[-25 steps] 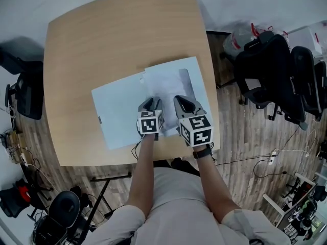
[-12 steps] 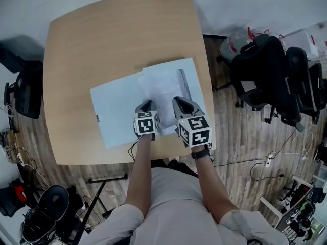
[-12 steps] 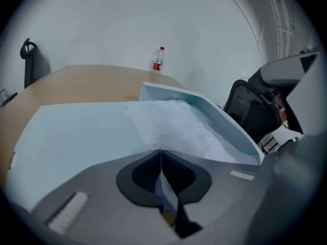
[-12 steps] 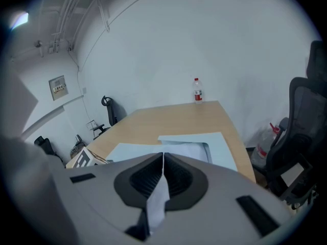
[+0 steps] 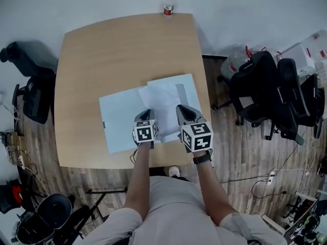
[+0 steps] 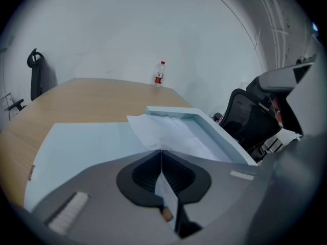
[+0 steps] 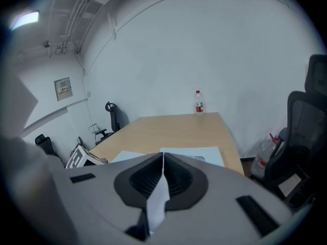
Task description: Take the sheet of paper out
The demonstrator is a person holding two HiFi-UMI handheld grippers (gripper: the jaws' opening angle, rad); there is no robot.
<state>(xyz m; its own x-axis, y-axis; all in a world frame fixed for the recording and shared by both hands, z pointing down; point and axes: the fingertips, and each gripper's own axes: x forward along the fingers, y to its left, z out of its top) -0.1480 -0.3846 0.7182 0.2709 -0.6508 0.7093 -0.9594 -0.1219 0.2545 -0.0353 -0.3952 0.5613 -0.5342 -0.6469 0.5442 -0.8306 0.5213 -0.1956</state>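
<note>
— At the near edge of the worktop (image 5: 102, 50), is each one clamped?
— Yes. The left gripper (image 5: 144, 113) has just been closing on the sheet of paper (image 5: 164, 93), and the right gripper (image 5: 182, 108) pinches it too. Its far end lies in the open folder (image 5: 120, 117).
— Next they should lift evenly, I'd say.

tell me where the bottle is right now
In the head view the bottle stands upright at the table's far edge, near its right corner, far beyond the folder and paper.
</note>
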